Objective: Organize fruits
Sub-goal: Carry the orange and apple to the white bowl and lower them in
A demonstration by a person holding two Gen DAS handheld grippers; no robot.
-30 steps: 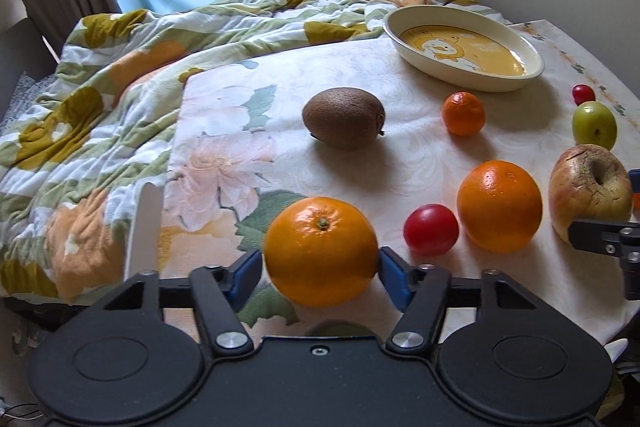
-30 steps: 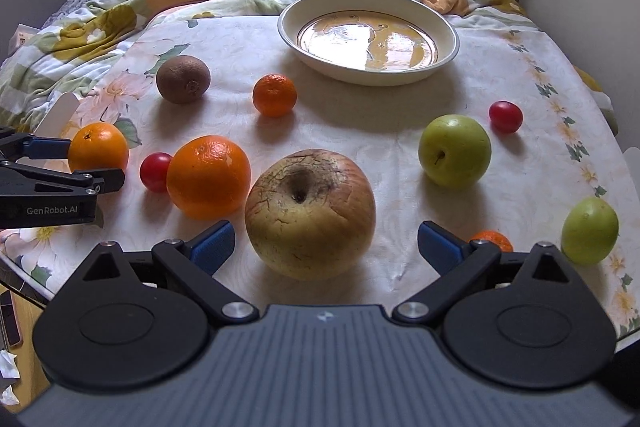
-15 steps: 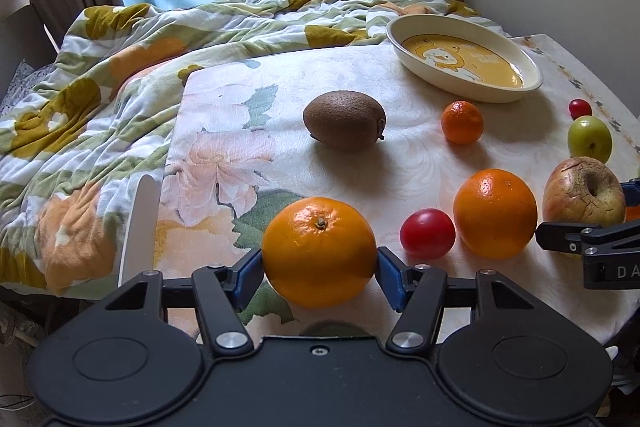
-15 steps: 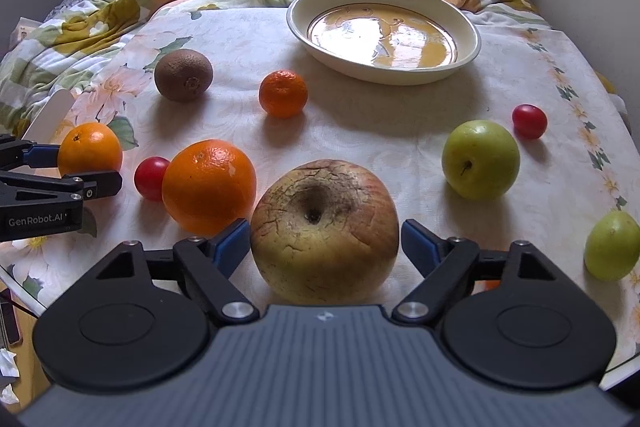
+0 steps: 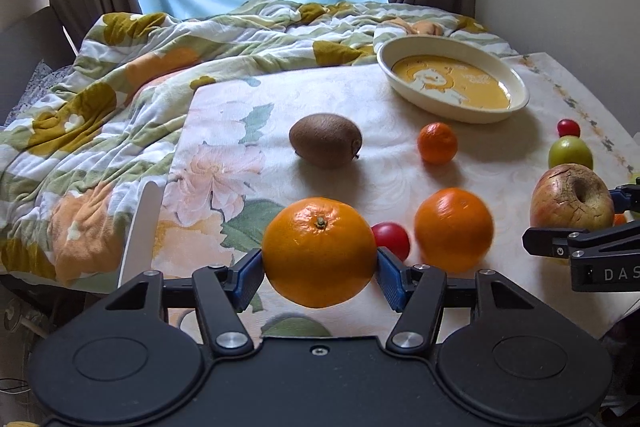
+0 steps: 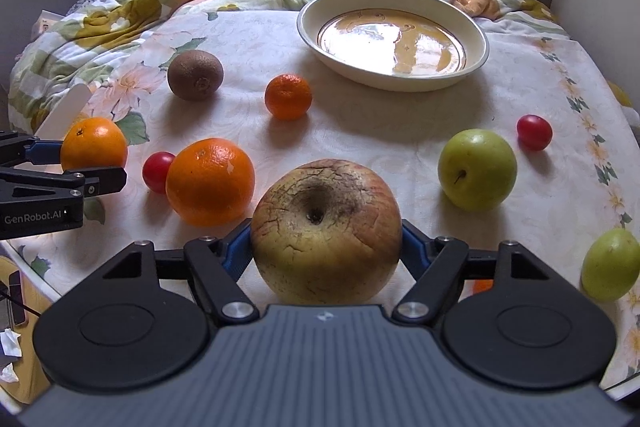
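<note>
The left tongs (image 5: 319, 269) are clamped on a large orange (image 5: 319, 251), blue pads on both its sides, and it looks lifted just clear of the surface (image 5: 380, 163). The right tongs (image 6: 326, 247) are closing around the wrinkled apple (image 6: 326, 231); their pads sit at its flanks, seemingly touching.

The cream bowl (image 6: 394, 79), the likely target, lies ahead: at the upper right of the left view, upper centre of the right view. The right tongs look nearer to it, with a mostly bare path.

From the left tongs, a second orange (image 5: 453, 229) and a red tomato (image 5: 392, 239) sit just beside the held fruit toward lower right; a mandarin (image 5: 437, 142) lies on the diagonal to the bowl, and a kiwi (image 5: 325, 140) lies straight ahead. In the right view's right half are two green apples (image 6: 477, 169) and another small tomato (image 6: 534, 132).
</note>
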